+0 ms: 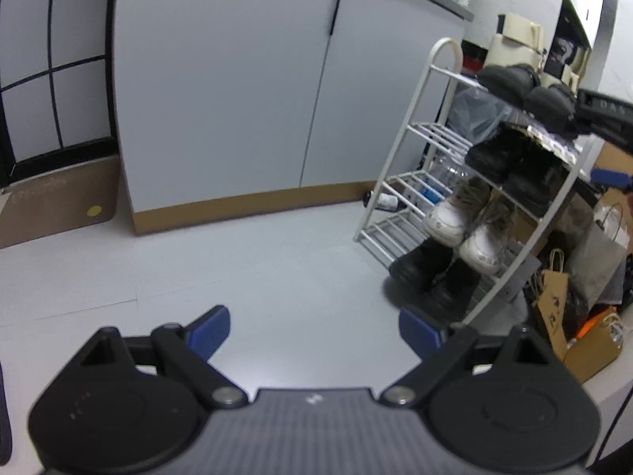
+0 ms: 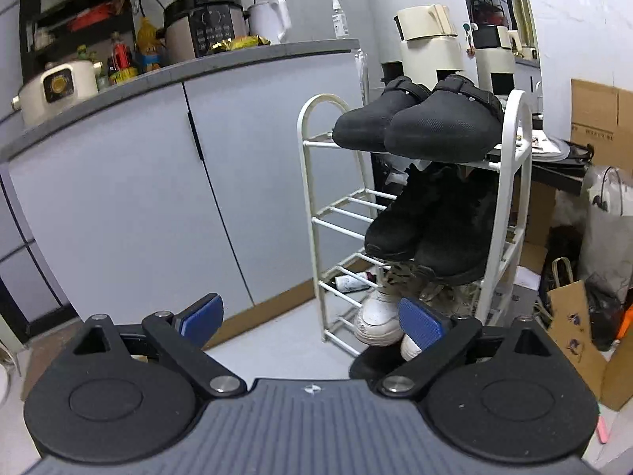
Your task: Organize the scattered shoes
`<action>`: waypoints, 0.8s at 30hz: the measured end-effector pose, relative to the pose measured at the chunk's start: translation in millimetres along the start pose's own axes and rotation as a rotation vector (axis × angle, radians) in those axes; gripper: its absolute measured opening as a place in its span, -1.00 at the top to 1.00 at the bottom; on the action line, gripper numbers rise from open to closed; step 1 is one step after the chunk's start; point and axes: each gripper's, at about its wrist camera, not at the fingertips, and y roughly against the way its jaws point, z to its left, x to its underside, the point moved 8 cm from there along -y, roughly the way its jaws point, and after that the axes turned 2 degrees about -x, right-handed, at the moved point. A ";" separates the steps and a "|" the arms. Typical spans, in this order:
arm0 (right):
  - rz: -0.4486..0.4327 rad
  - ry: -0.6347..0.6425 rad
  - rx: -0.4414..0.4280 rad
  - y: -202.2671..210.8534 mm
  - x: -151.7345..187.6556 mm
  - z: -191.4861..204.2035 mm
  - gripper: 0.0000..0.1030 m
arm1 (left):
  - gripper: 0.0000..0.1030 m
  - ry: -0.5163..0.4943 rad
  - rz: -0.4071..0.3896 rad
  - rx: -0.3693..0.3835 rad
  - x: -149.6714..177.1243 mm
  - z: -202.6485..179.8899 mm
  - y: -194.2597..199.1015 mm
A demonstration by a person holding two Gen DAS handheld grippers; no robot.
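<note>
White rack (image 2: 510, 182) full of shoes (image 2: 439, 134)

So counting it up: one white rack (image 2: 510, 182) with four tiers. Two black clogs (image 2: 431, 130) on the top tier, two black shoes (image 2: 427, 221) on the next, two white sneakers (image 1: 463, 229) under those, and two black boots (image 1: 431, 273) at the bottom, so eight shoes in four pairs. Up on the bench (image 2: 221, 65): one cooker (image 2: 205, 23), one white kettle (image 2: 271, 18), one spray bottle (image 2: 340, 18). Two cabinet doors below.
</note>
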 end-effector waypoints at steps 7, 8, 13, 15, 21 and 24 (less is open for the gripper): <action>-0.020 0.001 0.080 2.1 4.1 -1.3 -0.92 | -0.86 -0.066 -0.020 -0.013 -1.6 -15.6 -3.8; -0.025 0.001 0.087 2.1 5.4 -1.1 -0.92 | -0.87 -0.064 -0.022 -0.006 -1.6 -16.7 -3.0; 0.005 0.001 0.072 -1.5 16.1 5.1 -0.92 | -0.94 -0.078 -0.063 -0.006 -6.8 -18.3 9.0; 0.022 0.008 0.054 -3.0 21.2 11.7 -0.92 | -0.97 -0.087 -0.062 -0.007 -8.5 -18.7 11.8; 0.063 0.032 0.053 -9.8 34.8 28.6 -0.93 | -1.00 -0.049 -0.072 0.001 -20.4 -19.8 19.1; 0.090 0.018 0.056 -11.9 39.6 33.5 -0.93 | -1.00 -0.008 -0.080 -0.012 -26.6 -20.2 20.1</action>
